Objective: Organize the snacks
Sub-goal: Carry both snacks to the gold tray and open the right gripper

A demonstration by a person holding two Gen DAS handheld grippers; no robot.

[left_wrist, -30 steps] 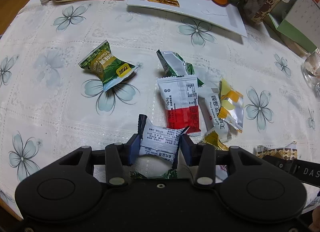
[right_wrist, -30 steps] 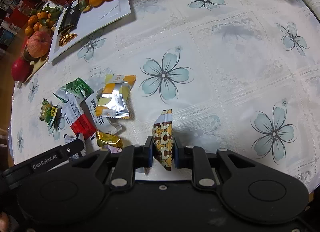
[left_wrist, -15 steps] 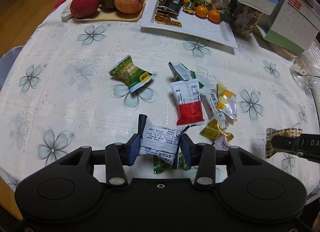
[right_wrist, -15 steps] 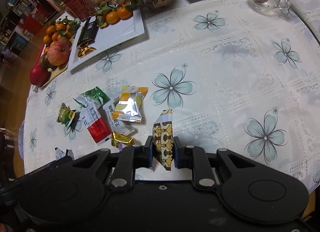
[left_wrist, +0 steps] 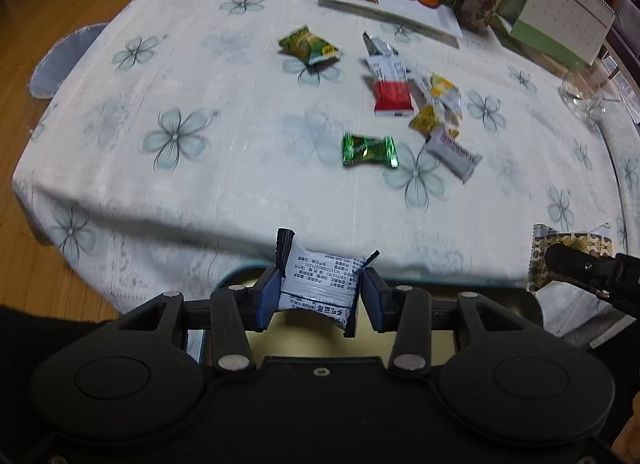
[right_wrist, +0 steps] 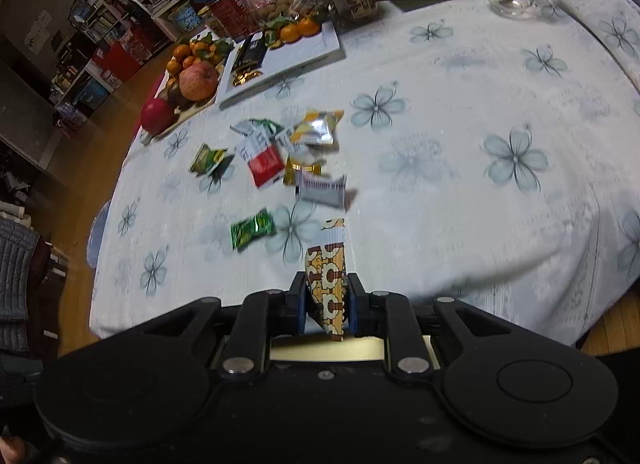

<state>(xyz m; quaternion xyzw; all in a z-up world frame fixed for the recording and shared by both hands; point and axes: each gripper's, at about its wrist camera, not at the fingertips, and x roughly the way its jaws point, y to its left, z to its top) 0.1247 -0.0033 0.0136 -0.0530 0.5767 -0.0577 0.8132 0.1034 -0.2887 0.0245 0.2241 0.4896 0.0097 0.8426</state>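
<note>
Your left gripper pinches the white packet and your right gripper pinches the brown packet, both past the table edge. Hold both grips firm and release only once over the yellowish bin below.

Table snacks blurred — labels unreadable (motion).

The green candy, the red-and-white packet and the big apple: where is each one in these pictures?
green candy [left_wrist: 369, 150], left wrist view, middle of its wrapper.
red-and-white packet [left_wrist: 393, 95], left wrist view, its red lower half.
big apple [right_wrist: 197, 81], right wrist view, centre of its skin.
</note>
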